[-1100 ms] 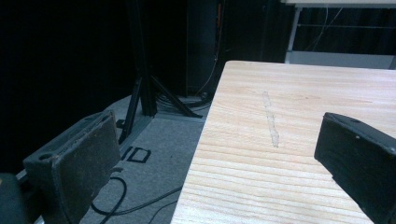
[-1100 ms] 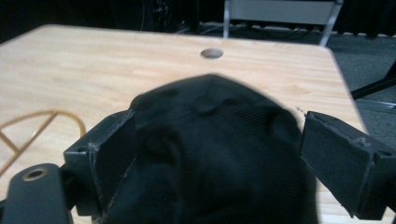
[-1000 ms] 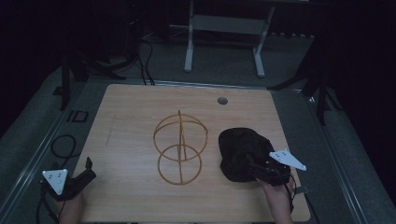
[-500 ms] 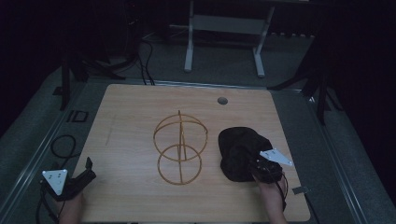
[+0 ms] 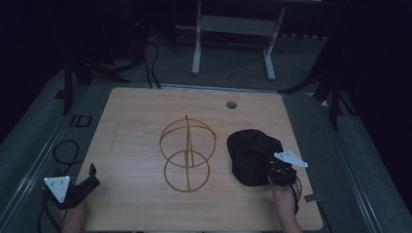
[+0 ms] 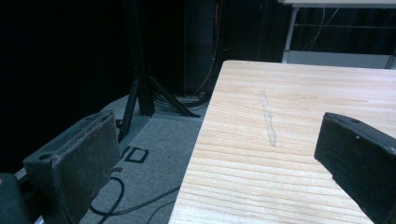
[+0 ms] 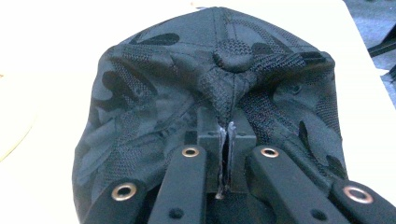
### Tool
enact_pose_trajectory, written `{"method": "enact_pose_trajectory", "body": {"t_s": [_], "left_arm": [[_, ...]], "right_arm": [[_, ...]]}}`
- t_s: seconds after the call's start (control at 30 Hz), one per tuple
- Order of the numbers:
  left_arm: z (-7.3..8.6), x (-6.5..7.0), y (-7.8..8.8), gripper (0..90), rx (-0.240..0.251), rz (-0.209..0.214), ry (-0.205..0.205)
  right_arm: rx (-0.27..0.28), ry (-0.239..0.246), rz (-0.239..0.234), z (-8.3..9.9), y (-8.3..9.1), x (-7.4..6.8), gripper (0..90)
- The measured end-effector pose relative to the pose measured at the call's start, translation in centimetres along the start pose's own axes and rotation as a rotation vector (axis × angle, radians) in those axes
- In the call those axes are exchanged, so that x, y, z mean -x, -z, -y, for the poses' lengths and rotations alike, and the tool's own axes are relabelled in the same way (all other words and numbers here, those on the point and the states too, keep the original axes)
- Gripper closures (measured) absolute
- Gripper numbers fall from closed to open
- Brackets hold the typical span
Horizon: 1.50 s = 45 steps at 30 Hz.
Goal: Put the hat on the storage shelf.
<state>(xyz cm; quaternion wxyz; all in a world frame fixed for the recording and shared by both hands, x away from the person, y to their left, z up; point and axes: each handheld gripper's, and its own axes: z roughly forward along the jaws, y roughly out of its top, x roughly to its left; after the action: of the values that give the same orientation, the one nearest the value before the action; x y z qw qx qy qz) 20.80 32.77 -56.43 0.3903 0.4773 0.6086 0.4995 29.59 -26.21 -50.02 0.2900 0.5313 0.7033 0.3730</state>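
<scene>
A black camouflage cap lies on the right half of the wooden table. My right gripper rests at the cap's near right edge, and in the right gripper view its jaws are pressed together on a pinch of the cap's fabric just below the crown button. A wooden hat stand made of crossed rings stands at the table's middle, left of the cap. My left gripper hovers at the table's near left corner, its pads wide apart with nothing between them.
A round cable hole sits near the table's far edge. Beyond the table stands a white desk frame. Cables and dark stand legs lie on the floor to the left. A faint pale streak marks the wood.
My right gripper has slid left and forward onto the cap's near edge and closed on its fabric. The left gripper has stayed where it was.
</scene>
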Motion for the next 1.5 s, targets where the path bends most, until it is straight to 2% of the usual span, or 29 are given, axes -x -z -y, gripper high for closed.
{"method": "enact_pose_trajectory", "body": {"t_s": [0.33,0.87,1.5], "left_arm": [[0.0,0.0,0.0,0.6,-0.002,0.003,0.001],[0.0,0.0,0.0,0.6,0.0,0.004,0.0],[0.0,-0.1,0.0,0.6,-0.001,0.005,-0.001]], "right_arm": [[0.056,0.008,0.002,-1.9,1.2,0.4,87.7],[0.176,0.001,-0.027,-5.8,5.2,1.3,87.7],[0.299,0.042,-0.034,-11.0,9.1,0.3,87.7]]}}
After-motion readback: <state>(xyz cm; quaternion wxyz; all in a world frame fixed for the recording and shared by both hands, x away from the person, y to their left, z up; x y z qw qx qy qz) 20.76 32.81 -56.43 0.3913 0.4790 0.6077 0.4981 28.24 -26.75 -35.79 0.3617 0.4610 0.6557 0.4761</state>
